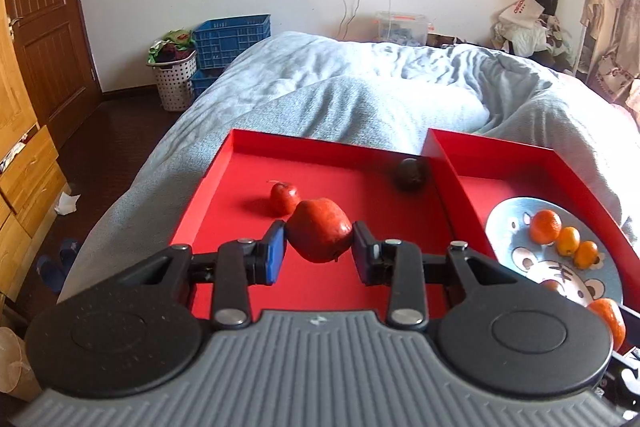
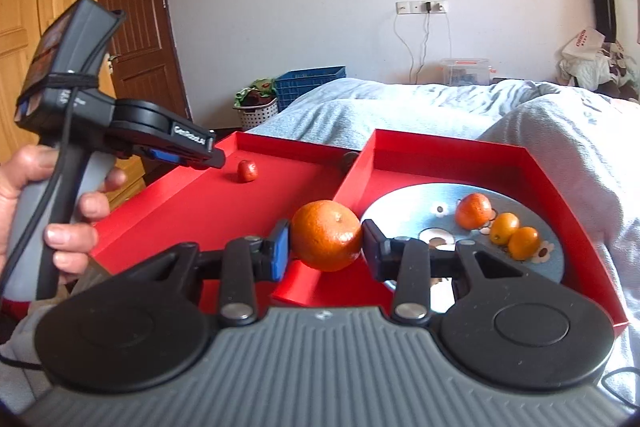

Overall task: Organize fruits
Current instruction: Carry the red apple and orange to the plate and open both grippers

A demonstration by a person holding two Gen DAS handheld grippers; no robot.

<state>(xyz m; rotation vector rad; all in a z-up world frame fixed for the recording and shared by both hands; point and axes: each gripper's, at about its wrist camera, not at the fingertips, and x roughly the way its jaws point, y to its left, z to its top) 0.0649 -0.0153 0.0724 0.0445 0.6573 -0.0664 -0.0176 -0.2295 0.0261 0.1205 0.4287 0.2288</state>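
Two red trays on a bed, a fruit clamped in each gripper.

The bed (image 1: 360,99) carries the left red tray (image 1: 224,203) and, just beside it, the right red tray (image 2: 448,163), whose blue plate (image 2: 404,203) holds a mandarin (image 2: 473,211) and two kumquats (image 2: 514,233) in a row. The left gripper (image 1: 319,247) has its fingers closed on a red apple (image 1: 319,235) above the left tray, where a small red fruit (image 1: 283,197) and a dark fruit (image 1: 410,174) lie. The right gripper (image 2: 326,245) clamps an orange (image 2: 326,235) over the wall between the trays.
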